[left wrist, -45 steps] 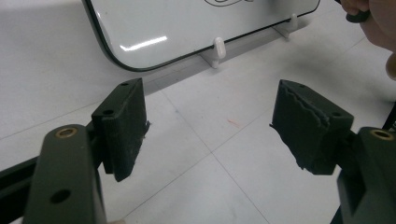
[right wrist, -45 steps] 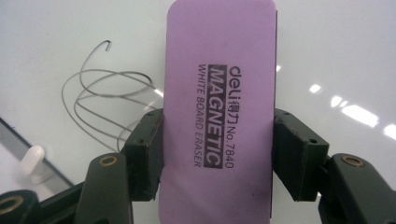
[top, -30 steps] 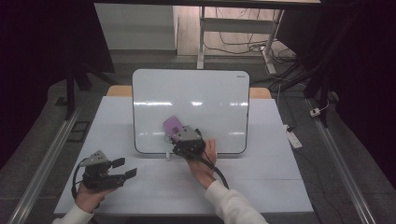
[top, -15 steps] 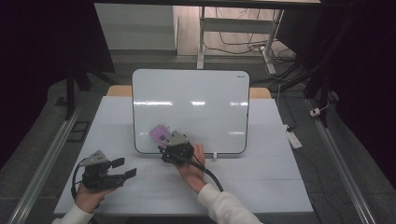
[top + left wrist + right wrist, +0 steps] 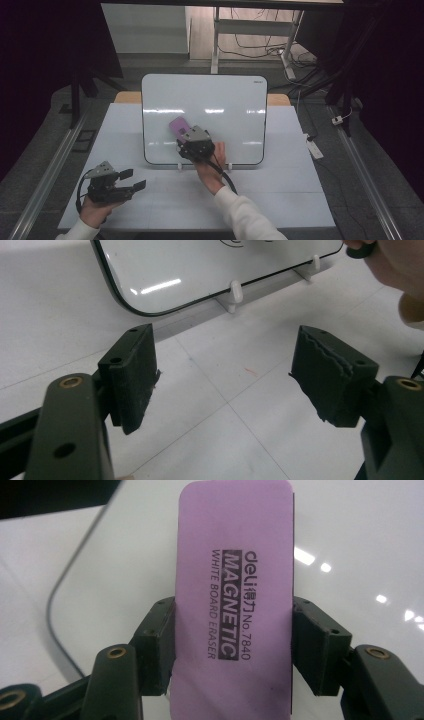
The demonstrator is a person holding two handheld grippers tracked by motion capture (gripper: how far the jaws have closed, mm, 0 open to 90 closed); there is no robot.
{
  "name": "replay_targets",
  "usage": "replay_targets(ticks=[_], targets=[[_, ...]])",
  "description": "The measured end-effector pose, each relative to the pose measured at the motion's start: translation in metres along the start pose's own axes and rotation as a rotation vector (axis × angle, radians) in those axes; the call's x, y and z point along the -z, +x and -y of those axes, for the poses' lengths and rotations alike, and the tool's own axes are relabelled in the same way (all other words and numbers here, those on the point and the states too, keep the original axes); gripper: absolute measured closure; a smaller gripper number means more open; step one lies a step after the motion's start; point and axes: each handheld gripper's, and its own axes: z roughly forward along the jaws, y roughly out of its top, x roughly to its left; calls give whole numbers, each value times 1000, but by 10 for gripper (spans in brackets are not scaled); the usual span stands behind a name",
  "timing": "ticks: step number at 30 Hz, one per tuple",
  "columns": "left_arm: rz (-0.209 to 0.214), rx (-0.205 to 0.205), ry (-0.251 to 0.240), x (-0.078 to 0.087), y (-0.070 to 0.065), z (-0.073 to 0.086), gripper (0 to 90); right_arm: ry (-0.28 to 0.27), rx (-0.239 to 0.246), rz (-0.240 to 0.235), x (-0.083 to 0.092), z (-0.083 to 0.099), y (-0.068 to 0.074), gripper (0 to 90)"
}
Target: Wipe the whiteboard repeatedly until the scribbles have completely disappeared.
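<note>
Your right claw is clamped on the pink eraser, which sits over the whiteboard's lower left part. Push too hard and the propped board could tip or slide back on its feet. The left rim is near; there's more room to the right. Your left claw rests wide open and empty on the table
</note>
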Motion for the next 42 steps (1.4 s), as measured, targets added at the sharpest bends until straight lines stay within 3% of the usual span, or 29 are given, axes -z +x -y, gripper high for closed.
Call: replay_targets(ticks=[3,6,9,11,13,15,17,20,22,28,31,33,35,42], targets=[[0,2,0,0,0,0,269,12,43,-42,-10,0,20,405],[0,2,1,-1,0,0,269,30,51,-110,-17,2,37,405],[1,2,1,-1,1,0,270,47,99,-129,-20,4,48,404],[1,2,1,0,1,0,269,44,68,-139,-19,3,43,404],[0,1,-2,1,1,0,269,24,41,-93,-15,-1,32,404],[0,1,-2,1,1,0,269,-13,-19,-43,-9,-8,9,404],[0,-3,-1,1,1,1,269,-42,-39,5,-4,-15,-8,404],[-1,-1,-2,2,1,1,269,-43,-55,-2,-5,-23,-17,404],[-4,2,-3,2,1,1,270,-30,-26,-24,-10,-22,-8,405],[-2,2,1,1,1,2,269,36,46,-157,-21,0,39,405],[-1,1,1,1,1,2,270,54,65,-180,-19,9,48,405],[-2,2,1,1,1,2,269,63,44,-186,-16,13,43,404],[-2,1,-1,1,1,2,269,67,35,-158,-9,17,34,404],[-1,-1,-2,2,1,1,269,73,15,-15,25,41,-7,404]])
